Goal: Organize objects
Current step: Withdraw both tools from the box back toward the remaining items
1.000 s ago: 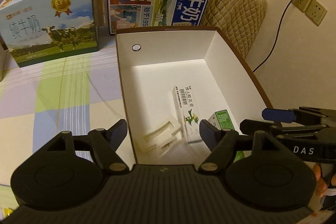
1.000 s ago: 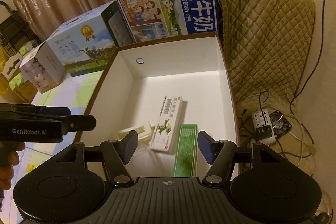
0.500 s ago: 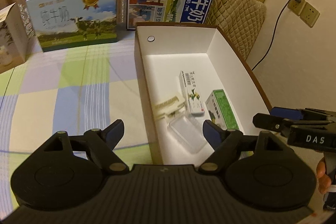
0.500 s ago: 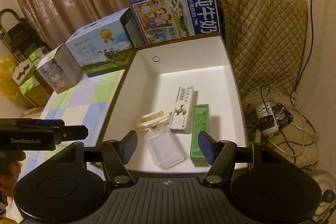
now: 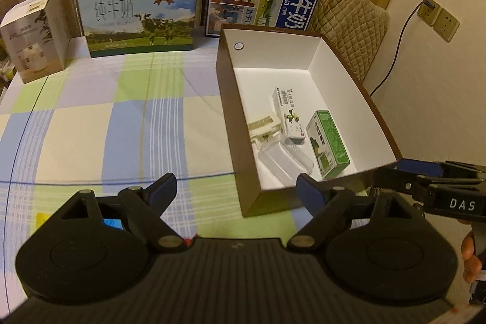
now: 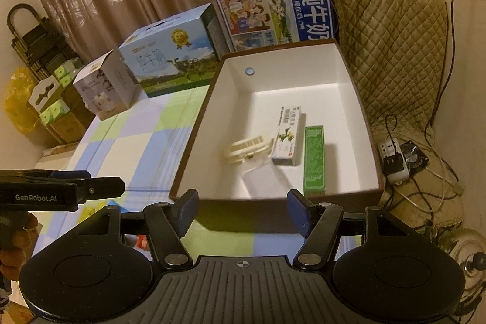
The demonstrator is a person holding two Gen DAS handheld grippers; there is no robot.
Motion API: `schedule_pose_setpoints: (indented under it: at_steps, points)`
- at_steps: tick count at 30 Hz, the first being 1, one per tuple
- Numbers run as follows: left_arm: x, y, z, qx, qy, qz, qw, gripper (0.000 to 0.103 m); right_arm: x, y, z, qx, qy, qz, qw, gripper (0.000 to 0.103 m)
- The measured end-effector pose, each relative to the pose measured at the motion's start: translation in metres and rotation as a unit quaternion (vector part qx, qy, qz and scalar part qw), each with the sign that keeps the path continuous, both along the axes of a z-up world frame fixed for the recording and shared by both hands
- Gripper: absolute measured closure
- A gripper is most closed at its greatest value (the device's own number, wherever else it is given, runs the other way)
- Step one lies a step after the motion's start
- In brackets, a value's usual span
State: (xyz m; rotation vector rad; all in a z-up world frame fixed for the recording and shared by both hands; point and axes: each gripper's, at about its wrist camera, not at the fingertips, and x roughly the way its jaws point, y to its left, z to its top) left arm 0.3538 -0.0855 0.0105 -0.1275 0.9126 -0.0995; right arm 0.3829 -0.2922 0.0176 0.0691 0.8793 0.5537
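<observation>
Both the left gripper (image 5: 235, 190) and right gripper (image 6: 243, 210) hang wide open, holding nothing; ahead of their fingers, the open box (image 6: 194, 141) holds four small items. Judging so, a placing step looks finished; next calls for finding another loose object.

Hidden, cropped and blurred items in both wrist views

In the right wrist view the clear plastic case (image 6: 263, 175) is smeared by motion blur, its outline indistinct, and the cream comb-like piece (image 6: 247, 148) is also blurred; its type cannot be determined. The near wall of the open box (image 6: 369, 141) hides the lower end of the green carton (image 6: 314, 160). In the left wrist view the right gripper (image 5: 391, 175) is cropped by the right edge, so its finger gap cannot be read. Print on the white carton (image 5: 290, 117) is too small to read. A red object (image 6: 141, 240) behind the finger linkage is mostly hidden.
</observation>
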Motion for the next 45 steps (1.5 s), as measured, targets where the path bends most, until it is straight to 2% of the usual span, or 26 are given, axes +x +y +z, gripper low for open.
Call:
schedule_pose_setpoints:
  at_steps: [10, 20, 34, 45]
  points:
    - [-0.038, 0.020, 0.001, -0.001, 0.001, 0.002, 1.0000, 0.018, -0.031, 0.015, -0.003, -0.010, 0.005, 0.013, 1.000, 0.041]
    - [-0.065, 0.047, -0.006, 0.000, 0.011, 0.015, 0.9998, 0.018, -0.054, 0.038, -0.019, -0.019, 0.025, 0.041, 0.999, 0.041]
    - [-0.101, 0.097, -0.025, -0.003, 0.034, 0.062, 0.9975, 0.018, -0.076, 0.074, -0.048, -0.039, 0.046, 0.084, 0.995, 0.041]
    - [-0.127, 0.138, -0.045, -0.005, 0.050, 0.110, 0.9927, 0.018, -0.085, 0.103, -0.068, -0.053, 0.053, 0.119, 0.990, 0.041]
